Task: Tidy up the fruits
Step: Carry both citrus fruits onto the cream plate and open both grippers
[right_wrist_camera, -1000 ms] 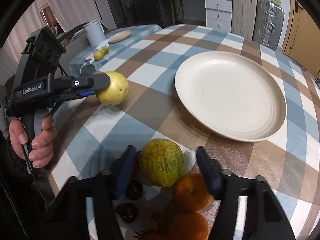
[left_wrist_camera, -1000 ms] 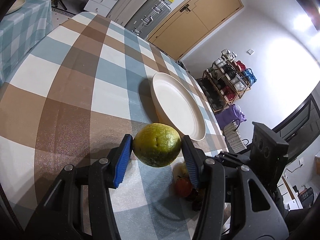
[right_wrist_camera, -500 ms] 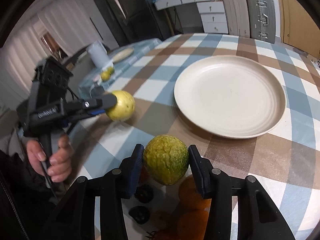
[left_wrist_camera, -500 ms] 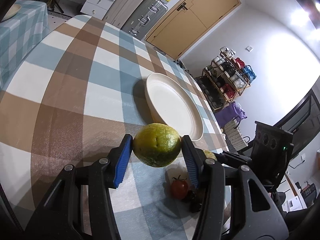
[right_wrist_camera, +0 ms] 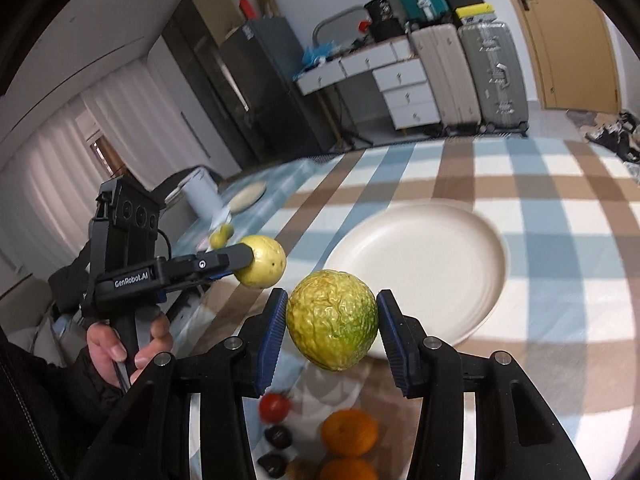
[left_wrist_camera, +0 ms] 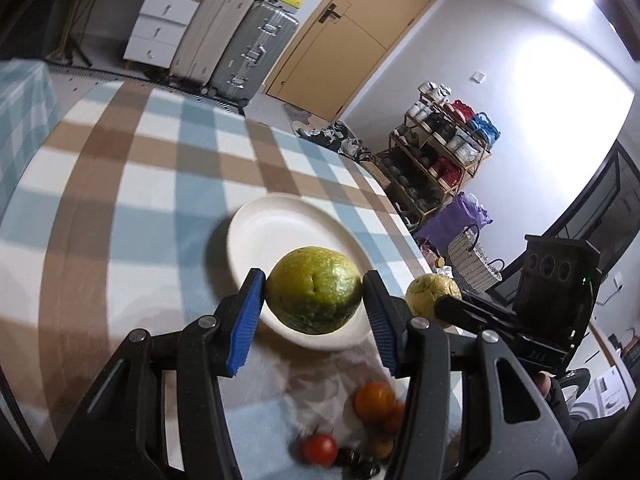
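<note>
My left gripper [left_wrist_camera: 314, 300] is shut on a smooth yellow-green fruit [left_wrist_camera: 314, 294], held above the near rim of the cream plate [left_wrist_camera: 264, 228]. My right gripper [right_wrist_camera: 332, 322] is shut on a wrinkled yellow-green fruit [right_wrist_camera: 332, 318], held in the air near the plate [right_wrist_camera: 432, 260]. The right gripper with its wrinkled fruit [left_wrist_camera: 430, 294] shows at the right of the left wrist view. The left gripper with its smooth fruit [right_wrist_camera: 262, 262] shows at the left of the right wrist view. The plate is empty.
Below the grippers lie oranges [right_wrist_camera: 348, 432], a red tomato [right_wrist_camera: 274, 406] and small dark fruits [right_wrist_camera: 276, 436] on the checked tablecloth [left_wrist_camera: 120, 200]. A second table with a plate [right_wrist_camera: 248, 196] and white container [right_wrist_camera: 200, 192] stands far left. Suitcases [left_wrist_camera: 252, 48] and a shelf [left_wrist_camera: 444, 156] stand beyond.
My right gripper has closed on the wrinkled fruit and lifted it off the pile. Both grippers have risen and moved toward the plate with their fruits.
</note>
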